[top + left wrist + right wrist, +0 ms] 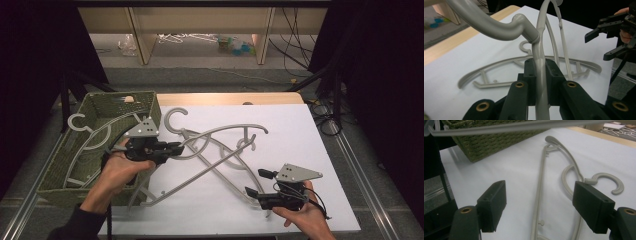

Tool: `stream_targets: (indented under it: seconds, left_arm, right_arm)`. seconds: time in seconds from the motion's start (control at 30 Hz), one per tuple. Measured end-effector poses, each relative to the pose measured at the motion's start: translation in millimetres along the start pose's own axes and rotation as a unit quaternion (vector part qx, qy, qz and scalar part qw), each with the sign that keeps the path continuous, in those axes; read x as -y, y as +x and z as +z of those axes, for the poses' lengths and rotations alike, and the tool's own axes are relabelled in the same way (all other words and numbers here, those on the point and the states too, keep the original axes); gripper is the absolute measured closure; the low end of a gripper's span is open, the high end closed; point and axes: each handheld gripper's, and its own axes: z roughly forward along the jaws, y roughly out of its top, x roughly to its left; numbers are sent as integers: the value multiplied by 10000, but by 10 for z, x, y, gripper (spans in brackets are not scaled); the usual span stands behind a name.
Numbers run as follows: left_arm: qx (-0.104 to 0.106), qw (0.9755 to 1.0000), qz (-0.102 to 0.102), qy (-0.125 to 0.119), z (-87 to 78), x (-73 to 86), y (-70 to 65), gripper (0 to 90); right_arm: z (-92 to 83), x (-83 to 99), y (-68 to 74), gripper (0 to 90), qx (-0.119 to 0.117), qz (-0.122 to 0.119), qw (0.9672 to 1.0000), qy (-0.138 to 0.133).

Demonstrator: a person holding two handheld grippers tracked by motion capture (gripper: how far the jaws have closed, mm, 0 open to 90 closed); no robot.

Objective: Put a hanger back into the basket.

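Observation:
A grey plastic hanger (227, 129) is lifted at an angle over the white sheet. My left gripper (177, 147) is shut on its arm just below the hook's neck, and the grey arm (541, 85) runs straight up between the closed pads in the left gripper view. A second grey hanger (220, 172) lies flat on the sheet, crossing under the first. My right gripper (256, 182) hovers beside its lower end, open. In the right gripper view that hanger (541, 185) lies on the sheet beyond the wide-apart jaws, untouched. A third hanger (97, 135) rests in the green basket (55, 185).
The woven basket (489, 142) stands off the sheet's left edge, close to my left hand. The white sheet (300, 140) covers the wooden table (225, 98). Black curtains flank both sides. Shelving with clutter and cables sits on the floor beyond the table.

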Motion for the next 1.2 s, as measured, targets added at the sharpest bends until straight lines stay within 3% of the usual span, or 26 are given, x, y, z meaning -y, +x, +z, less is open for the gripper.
stream_targets:
  seconds: [0.1,0.3,0.37,0.63,0.73,0.93,0.97,1.1,1.2]
  left_arm:
    - [-135,9999,59,4,-121,-55,45,806]
    - [-298,9995,-20,-124,-301,-89,159,806]
    - [-352,9991,-67,-229,-376,-98,209,806]
    - [-751,9966,-243,-252,-621,-86,427,806]
    - [-782,9956,-391,-329,-700,-51,528,806]
    - [-1013,9921,-661,-327,-852,19,701,807]
    - [-979,9915,-788,-340,-886,43,741,806]
    - [-1068,9897,-906,-314,-959,81,816,806]
    - [-1304,9868,-902,-319,-1051,127,922,806]
  right_arm:
    - [2,-5,1,284,-29,-8,10000,-8]
    - [23,6,-1,278,-85,12,10000,-21]
    - [11,5,-2,274,-65,2,10000,64]
    - [15,3,0,259,-81,26,10000,31]
    - [22,5,-4,259,-67,-22,10000,-32]
    - [22,7,-5,260,-65,-14,10000,18]
    - [22,4,-5,264,-59,-19,10000,5]
    - [17,3,-6,265,-46,2,10000,5]
    - [24,5,-6,265,-58,-15,10000,9]
